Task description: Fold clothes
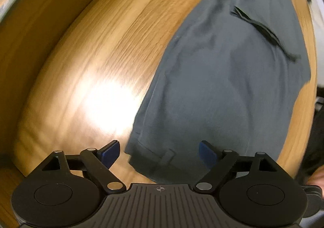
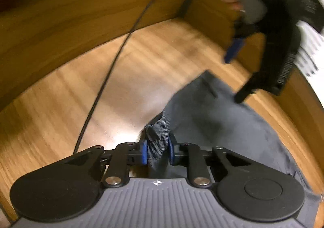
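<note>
Grey trousers [image 1: 222, 86] on wooden table [image 1: 91, 55]; right gripper [image 2: 157, 154] pinching them; left gripper [image 1: 158, 152] wide, empty.

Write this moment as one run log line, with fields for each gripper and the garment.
left gripper: open, empty | right gripper: shut on grey garment edge | garment: mostly flat on wooden table | fold: not yet done

Likely a room in a home, though little shows it. A wooden table [image 1: 85, 61] with a raised wooden edge [image 2: 70, 5] fills both views. Beyond it everything blurs.
</note>
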Demonstrator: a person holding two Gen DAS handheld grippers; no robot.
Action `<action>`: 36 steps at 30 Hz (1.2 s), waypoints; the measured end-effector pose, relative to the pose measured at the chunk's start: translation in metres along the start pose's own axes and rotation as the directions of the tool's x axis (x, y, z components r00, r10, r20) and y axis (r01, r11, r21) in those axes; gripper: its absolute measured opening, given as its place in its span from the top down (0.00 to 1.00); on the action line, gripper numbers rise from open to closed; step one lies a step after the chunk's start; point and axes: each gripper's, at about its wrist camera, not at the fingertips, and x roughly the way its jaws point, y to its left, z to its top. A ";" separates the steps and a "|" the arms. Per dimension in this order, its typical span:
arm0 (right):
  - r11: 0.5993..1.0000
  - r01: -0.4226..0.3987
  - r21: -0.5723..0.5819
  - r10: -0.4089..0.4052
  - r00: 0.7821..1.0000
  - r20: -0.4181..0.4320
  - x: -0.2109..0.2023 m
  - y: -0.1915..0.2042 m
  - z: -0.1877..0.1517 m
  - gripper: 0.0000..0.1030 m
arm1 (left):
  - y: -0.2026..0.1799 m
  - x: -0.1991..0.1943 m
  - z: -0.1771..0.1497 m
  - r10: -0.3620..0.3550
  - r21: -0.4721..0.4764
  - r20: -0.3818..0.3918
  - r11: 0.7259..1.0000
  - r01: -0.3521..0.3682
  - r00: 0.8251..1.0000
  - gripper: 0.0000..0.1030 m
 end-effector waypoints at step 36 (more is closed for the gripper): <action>0.794 -0.036 0.607 -0.108 0.974 0.197 -0.132 -0.190 -0.062 0.81 | -0.040 -0.039 0.029 -0.123 -0.695 0.242 0.670 0.261 0.962 0.76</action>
